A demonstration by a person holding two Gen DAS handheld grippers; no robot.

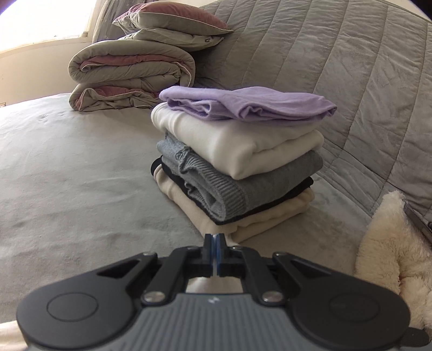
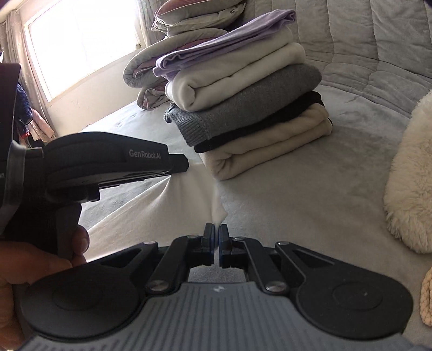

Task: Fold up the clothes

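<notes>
On the grey bed cover [image 1: 67, 172] a stack of folded clothes [image 1: 237, 164] is sitting just beyond both grippers. From the top down it is holding a lilac garment [image 1: 243, 104], a white garment [image 1: 237, 145], a grey knit sweater [image 1: 243, 186] with ribbed cuffs, a thin black garment [image 1: 283, 197] showing only as a dark edge, and a cream garment [image 1: 256, 218] at the bottom.

The left gripper [image 1: 215, 239] is pointing at the near edge of the stack, its fingers pressed together on a thin white strip of fabric that shows between the blue pads. In the right wrist view, the left gripper is lying to the left, held by a hand [image 2: 29, 264], and a white cloth [image 2: 151, 210] is running from under its tip across the bed cover toward the near side. The right gripper [image 2: 216, 229] is pinching a raised corner of that white cloth; its fingers are nearly together, with the fabric peak standing up just past the tips. The cloth is lying spread on the bed, near the stack and touching or almost touching the cream garment's near corner; which, I cannot tell.

Far left, a rolled grey and mauve comforter [image 1: 129, 78] is lying with pillows [image 1: 172, 21] piled on top, beside a bright window [image 2: 81, 40]. A quilted grey backrest [image 1: 337, 67] is rising behind the stack. A fluffy cream cushion [image 1: 391, 256] is resting at the right, and a bit of cream braided cord [image 2: 426, 299] is showing at the right edge of the right wrist view.
</notes>
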